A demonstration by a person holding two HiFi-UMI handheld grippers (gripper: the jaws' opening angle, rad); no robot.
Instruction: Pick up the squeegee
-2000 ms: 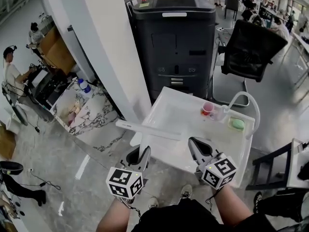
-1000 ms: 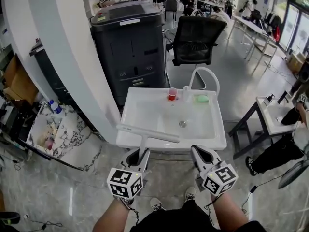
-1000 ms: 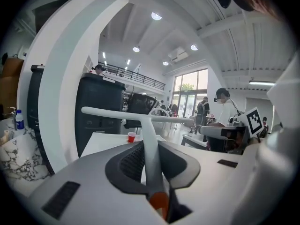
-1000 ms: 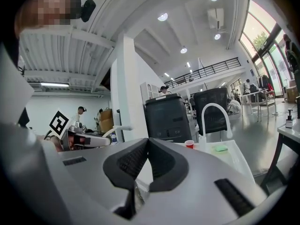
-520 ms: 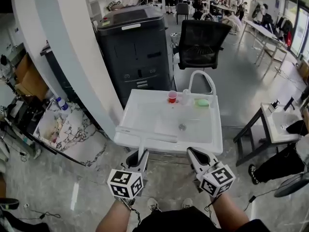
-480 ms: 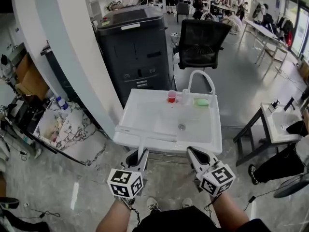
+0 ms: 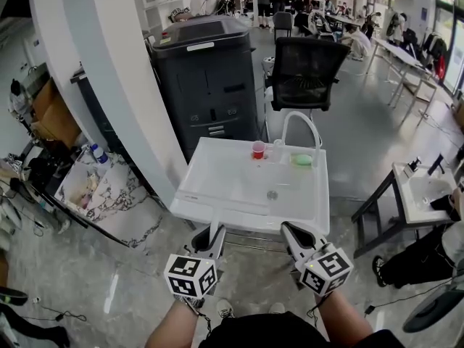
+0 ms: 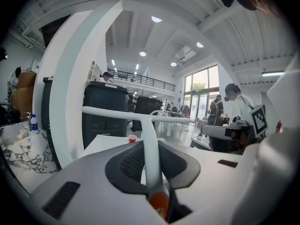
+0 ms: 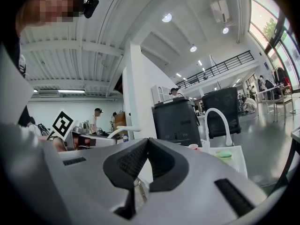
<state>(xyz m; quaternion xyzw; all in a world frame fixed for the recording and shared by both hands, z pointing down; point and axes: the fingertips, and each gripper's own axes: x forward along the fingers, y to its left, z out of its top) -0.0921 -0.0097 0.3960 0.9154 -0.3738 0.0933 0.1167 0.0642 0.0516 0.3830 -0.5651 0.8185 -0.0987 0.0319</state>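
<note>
The squeegee is white and T-shaped with an orange butt end. My left gripper is shut on its handle, and the blade runs crosswise ahead of the jaws. In the head view the left gripper holds the squeegee at the front edge of the white sink. My right gripper hangs beside it to the right. In the right gripper view the right gripper has its tips together with nothing between them.
On the sink's back rim stand a red cup, a green sponge and a white arched faucet. Behind it are a black machine and an office chair. A white pillar rises at the left.
The sink now looks smaller, farther off and squarer in the head view. Both grippers stay side by side near its front edge, and the left keeps its hold on the squeegee.
</note>
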